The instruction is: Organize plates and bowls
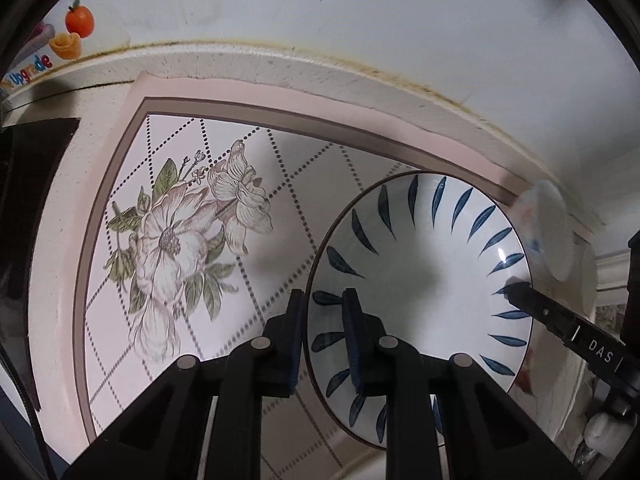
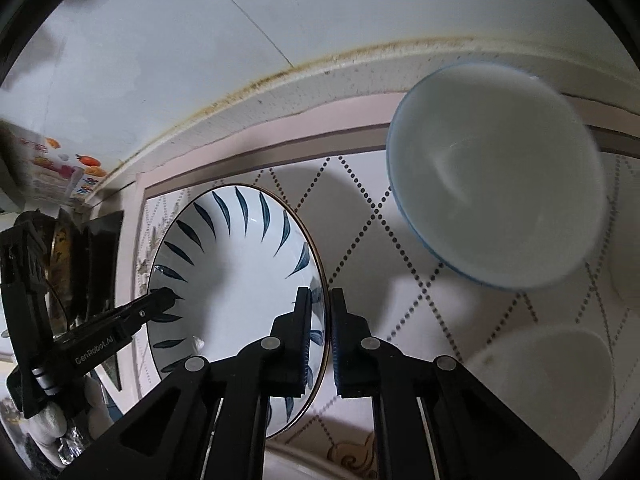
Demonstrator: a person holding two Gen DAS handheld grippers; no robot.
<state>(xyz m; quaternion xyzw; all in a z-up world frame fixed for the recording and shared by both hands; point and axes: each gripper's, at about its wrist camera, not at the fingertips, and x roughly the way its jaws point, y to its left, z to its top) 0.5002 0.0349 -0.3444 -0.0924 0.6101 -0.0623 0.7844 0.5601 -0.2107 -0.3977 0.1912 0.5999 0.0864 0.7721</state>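
You are working in a home kitchen: a speckled counter (image 1: 248, 66) with a grimy seam meets a plain wall, a floral mat (image 1: 176, 232) covers it, and crockery such as the leaf-patterned plate (image 1: 420, 264) sits there.

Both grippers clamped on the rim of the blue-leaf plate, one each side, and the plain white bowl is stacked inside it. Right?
Not quite. Both the left gripper and the right gripper are clamped on the blue-leaf plate, but the plain white bowl is not inside it. The right wrist view shows the bowl apart, off to the plate's right; the plate is empty.
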